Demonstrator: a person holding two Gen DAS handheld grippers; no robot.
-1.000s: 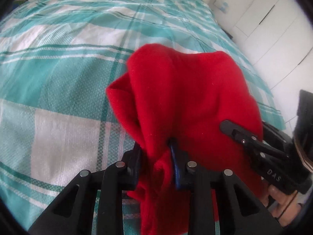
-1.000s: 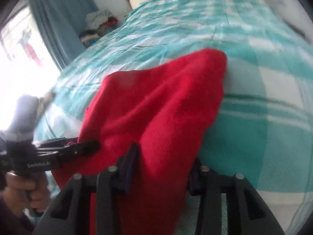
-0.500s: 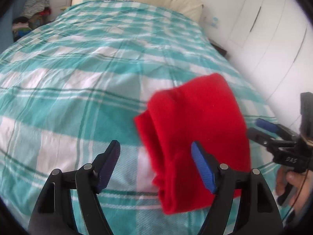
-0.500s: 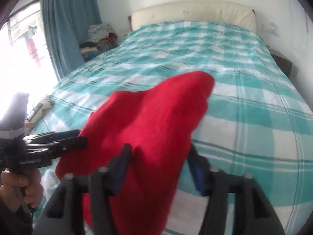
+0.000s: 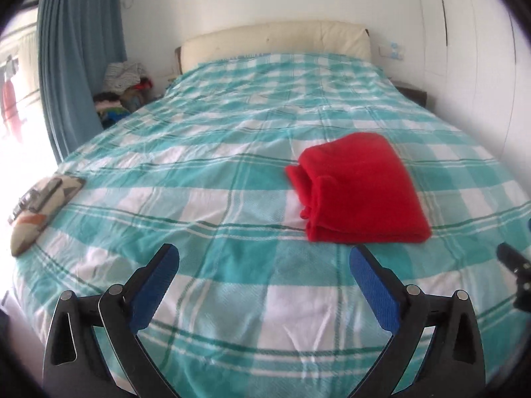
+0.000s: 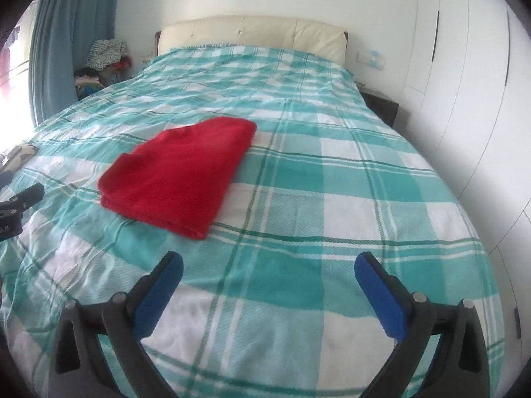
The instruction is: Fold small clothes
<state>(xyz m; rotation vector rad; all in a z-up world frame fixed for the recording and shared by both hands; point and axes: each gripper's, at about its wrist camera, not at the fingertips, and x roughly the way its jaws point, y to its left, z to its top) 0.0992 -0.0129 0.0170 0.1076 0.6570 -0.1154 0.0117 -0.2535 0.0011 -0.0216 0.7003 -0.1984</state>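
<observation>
Fuzzy matt red fleece garment (image 5: 358, 189) ahead of the left gripper (image 5: 264, 267), soft and napped. Woven cotton-like bed cover (image 6: 298, 199) beneath, matt, finely textured, lightly creased. Matt black plastic fingers with blue rubbery pads (image 6: 378, 292) and small shiny metal pins on the right gripper (image 6: 268, 275). Far beyond, cream leather-like headboard (image 6: 252, 33), faintly sheened; smooth white cupboard doors (image 6: 464, 66) to the right.
</observation>
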